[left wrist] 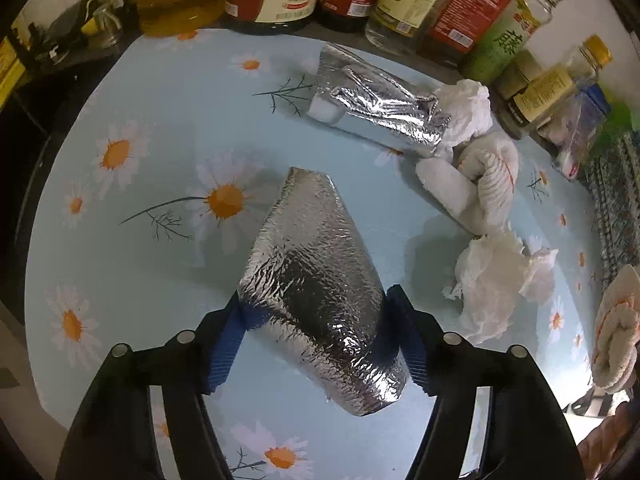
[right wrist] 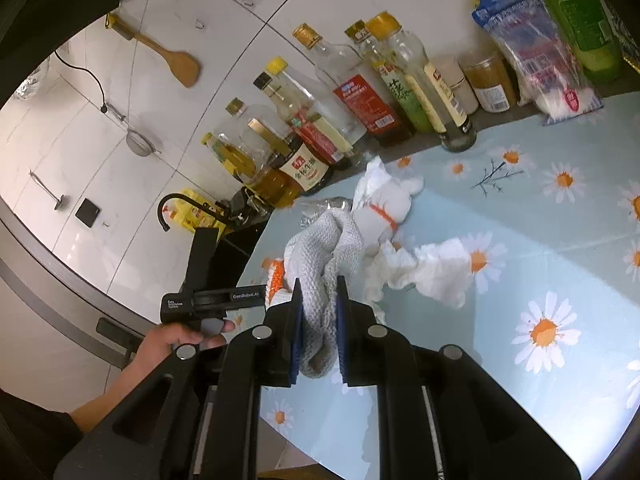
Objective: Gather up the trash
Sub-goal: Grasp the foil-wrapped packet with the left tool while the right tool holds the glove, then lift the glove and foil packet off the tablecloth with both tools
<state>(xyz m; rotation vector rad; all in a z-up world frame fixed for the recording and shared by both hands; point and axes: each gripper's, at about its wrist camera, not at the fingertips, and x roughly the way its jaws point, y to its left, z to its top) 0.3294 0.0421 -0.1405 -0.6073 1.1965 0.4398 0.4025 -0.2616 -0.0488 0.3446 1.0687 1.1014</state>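
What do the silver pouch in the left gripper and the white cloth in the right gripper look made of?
Silver pouch: probably foil-faced padded film, shiny and embossed with creases. White cloth: looks like knitted cotton, matte, with a visible waffle weave.

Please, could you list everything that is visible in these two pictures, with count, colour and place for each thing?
foil pouch: 2, silver; one in left claw, other lying farther back
crumpled tissue: several, white, right part of tablecloth
knit cloth: 1, white, in right claw
rolled cloth: white with orange mark, beside tissues
bottles: many, mostly clear or amber, along the wall
tablecloth: 1, pale blue with daisies
wooden spatula: 1, on wall
left claw: shut on pouch
right claw: shut on cloth
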